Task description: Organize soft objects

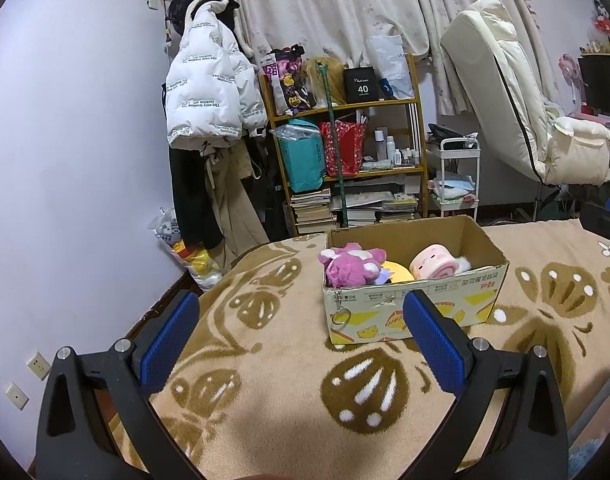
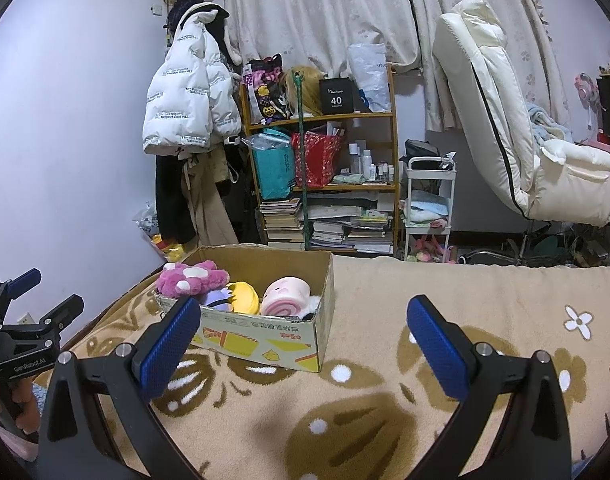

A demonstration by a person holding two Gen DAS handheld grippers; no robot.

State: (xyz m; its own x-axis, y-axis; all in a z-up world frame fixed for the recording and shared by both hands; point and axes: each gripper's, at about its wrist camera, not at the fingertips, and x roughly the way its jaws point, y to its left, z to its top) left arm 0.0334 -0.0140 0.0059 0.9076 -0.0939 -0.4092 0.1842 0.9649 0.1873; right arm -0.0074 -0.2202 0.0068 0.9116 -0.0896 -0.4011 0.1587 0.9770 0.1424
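Note:
A cardboard box (image 1: 481, 284) stands on the beige patterned blanket (image 1: 289, 360). Inside it lie a magenta plush (image 1: 351, 266) with a keyring hanging over the front wall, a yellow plush (image 1: 397, 272) and a pink round plush (image 1: 431, 262). The box (image 2: 301, 344) and the same plushes, magenta (image 2: 191, 278), yellow (image 2: 245, 296) and pink (image 2: 285, 296), also show in the right wrist view. My left gripper (image 1: 301, 316) is open and empty, in front of the box. My right gripper (image 2: 303, 322) is open and empty, in front of the box and to its right. The left gripper (image 2: 45, 300) shows at the left edge there.
The blanket (image 2: 385, 360) covers a bed that ends at the far edge. Beyond stand a wooden shelf (image 1: 345, 140) with bags and books, a white jacket (image 1: 209, 88) on the wall, a white cart (image 1: 459, 176) and a cream reclining chair (image 1: 517, 92).

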